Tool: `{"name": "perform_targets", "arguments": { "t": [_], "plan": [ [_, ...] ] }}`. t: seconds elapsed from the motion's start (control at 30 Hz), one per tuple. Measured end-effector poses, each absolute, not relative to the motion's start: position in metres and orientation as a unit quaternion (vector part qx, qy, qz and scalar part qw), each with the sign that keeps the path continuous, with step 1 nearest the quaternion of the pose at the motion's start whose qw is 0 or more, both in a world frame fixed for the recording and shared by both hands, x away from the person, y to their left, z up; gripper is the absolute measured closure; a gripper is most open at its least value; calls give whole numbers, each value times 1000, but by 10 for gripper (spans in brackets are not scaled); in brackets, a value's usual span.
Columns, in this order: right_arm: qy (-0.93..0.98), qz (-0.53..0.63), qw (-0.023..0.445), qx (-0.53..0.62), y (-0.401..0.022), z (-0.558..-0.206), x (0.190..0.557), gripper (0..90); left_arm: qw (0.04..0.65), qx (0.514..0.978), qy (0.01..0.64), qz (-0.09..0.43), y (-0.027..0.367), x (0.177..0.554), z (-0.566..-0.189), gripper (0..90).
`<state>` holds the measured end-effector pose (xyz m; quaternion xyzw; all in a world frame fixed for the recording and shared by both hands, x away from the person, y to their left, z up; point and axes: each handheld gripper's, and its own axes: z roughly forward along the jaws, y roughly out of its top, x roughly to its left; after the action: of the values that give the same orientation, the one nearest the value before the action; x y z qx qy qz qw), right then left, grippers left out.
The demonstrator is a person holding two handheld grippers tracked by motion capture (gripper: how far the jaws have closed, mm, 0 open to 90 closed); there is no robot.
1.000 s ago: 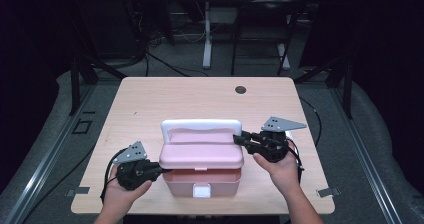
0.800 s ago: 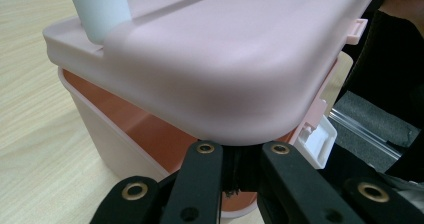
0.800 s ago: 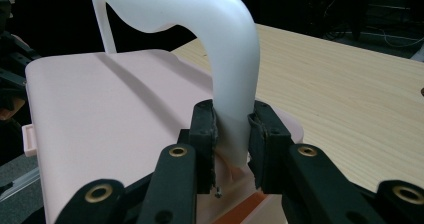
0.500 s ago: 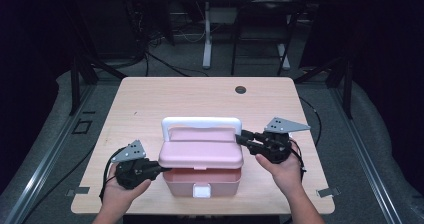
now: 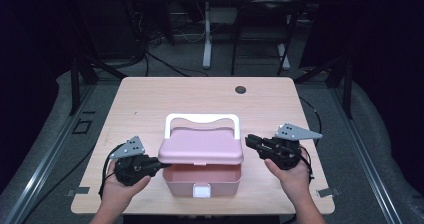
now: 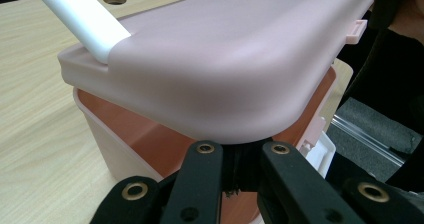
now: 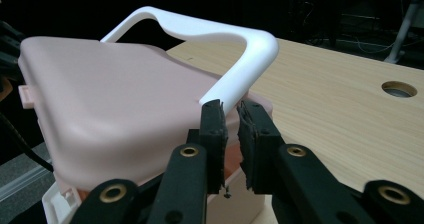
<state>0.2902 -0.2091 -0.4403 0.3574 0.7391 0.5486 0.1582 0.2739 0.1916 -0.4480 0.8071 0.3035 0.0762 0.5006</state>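
L tool clenched under pink lid; R tool nearly closed, empty, beside it.

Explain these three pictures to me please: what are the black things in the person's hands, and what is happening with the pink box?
A person sits at a wooden table holding hand-worked tongs in each hand; no robot arm is here. One picture looks down from above. The other two come from small cameras riding on the tongs.

On the table stands a pink box with a white handle. Its lid is lifted at the front, so the inside shows.

The left tongs are shut and sit under the lid's left edge, seemingly propping it up. The right tongs have just been closing; the view from them shows a narrow gap with nothing between the jaws, close beside the handle's end.

A round hole lies farther back.
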Motion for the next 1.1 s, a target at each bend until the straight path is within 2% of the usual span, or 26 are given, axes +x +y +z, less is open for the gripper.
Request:
{"name": "perform_targets", "arguments": {
  "t": [0.37, 1.1],
  "plan": [
    [743, 539, 158, 363, -212, -455, 277, 899, 509, 802, 303, 76, 191, 281, -437, 900],
    [784, 515, 114, 328, -179, -485, 259, 900, 508, 802, 302, 87, 190, 291, -422, 900]
  ]
}}
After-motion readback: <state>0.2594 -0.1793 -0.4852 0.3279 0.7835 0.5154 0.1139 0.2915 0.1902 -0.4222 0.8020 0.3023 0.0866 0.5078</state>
